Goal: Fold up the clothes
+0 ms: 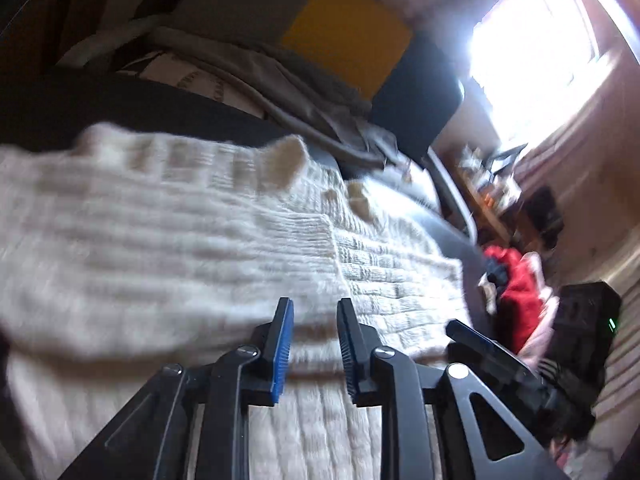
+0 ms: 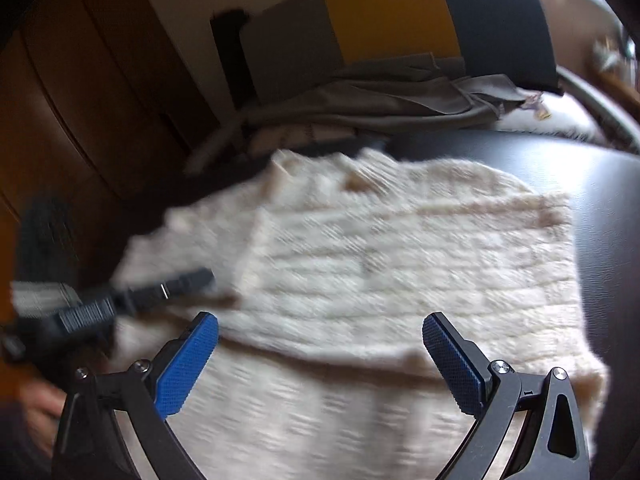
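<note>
A cream cable-knit sweater (image 1: 200,220) (image 2: 380,248) lies on a black padded surface (image 2: 600,184), with one layer folded over another. My left gripper (image 1: 314,312) hovers just above the sweater's near part. Its jaws stand a narrow gap apart with only knit showing between them. My right gripper (image 2: 320,328) is wide open over the fold's near edge, holding nothing. In the right wrist view the left gripper (image 2: 168,292) shows as a blurred dark shape at the sweater's left edge. One right fingertip (image 1: 480,340) pokes into the left wrist view at the sweater's right edge.
A grey garment (image 2: 380,96) (image 1: 280,76) lies crumpled behind the sweater, against grey, yellow (image 2: 392,12) and dark cushions. Brown wooden cabinet (image 2: 80,100) at left. Red cloth (image 1: 516,280) and a black box (image 1: 588,320) sit on the floor to the right, under a bright window (image 1: 540,48).
</note>
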